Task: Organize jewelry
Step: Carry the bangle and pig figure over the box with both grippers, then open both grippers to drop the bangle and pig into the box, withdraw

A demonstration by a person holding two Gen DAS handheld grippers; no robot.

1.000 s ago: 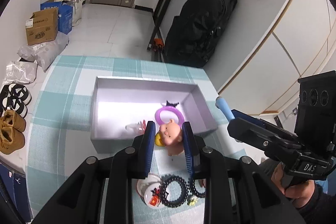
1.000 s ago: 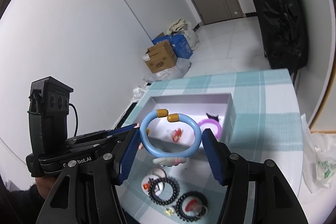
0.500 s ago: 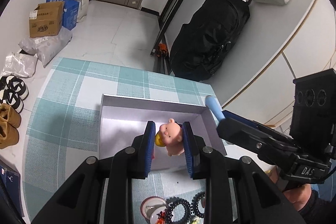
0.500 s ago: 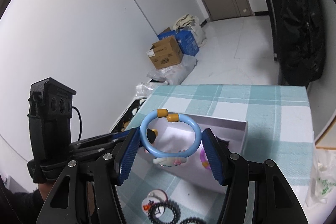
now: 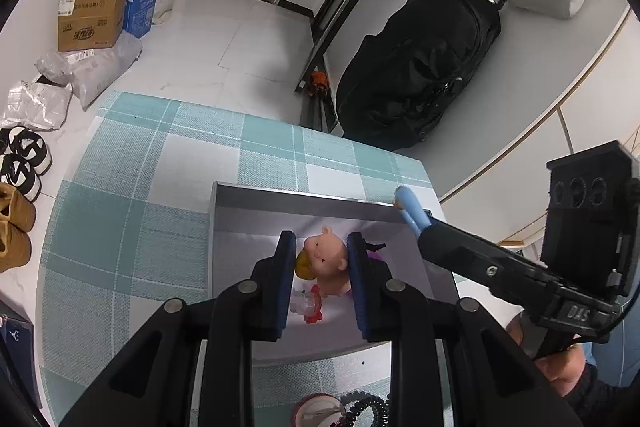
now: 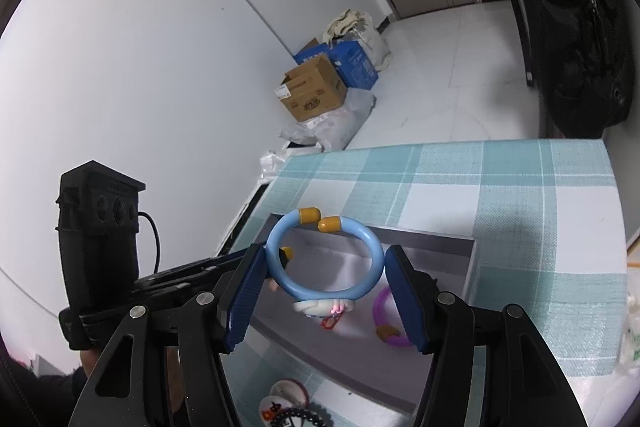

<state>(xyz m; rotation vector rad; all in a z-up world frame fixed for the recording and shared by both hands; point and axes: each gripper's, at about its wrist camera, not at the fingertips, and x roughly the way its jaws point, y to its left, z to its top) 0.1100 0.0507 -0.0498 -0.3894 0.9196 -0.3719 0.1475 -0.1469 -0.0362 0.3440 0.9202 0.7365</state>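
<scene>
Left tool [image 5: 322, 263] clamps the pig-charm ring [image 5: 325, 259]; right tool [image 6: 326, 285] clamps the blue bangle [image 6: 324, 259]. Both now sit over the grey tray [image 5: 280, 197] interior; a second ago they hung short of its near wall. Purple bangle [image 6: 386, 319] lies inside the tray. Black coil bands [image 5: 366, 407] stay on the bench [image 5: 132, 227], near side of the tray

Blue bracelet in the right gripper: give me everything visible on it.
The blue bracelet is a glossy, plastic-looking open ring whose two ends carry mustard-yellow caps that nearly meet at the top. A small whitish charm with pink bits sits on its lower edge. It stands upright, facing the camera, clamped at its sides between the right gripper's blue pads, above the grey box. Nothing else touches it. In the left wrist view only one capped end shows.
</scene>
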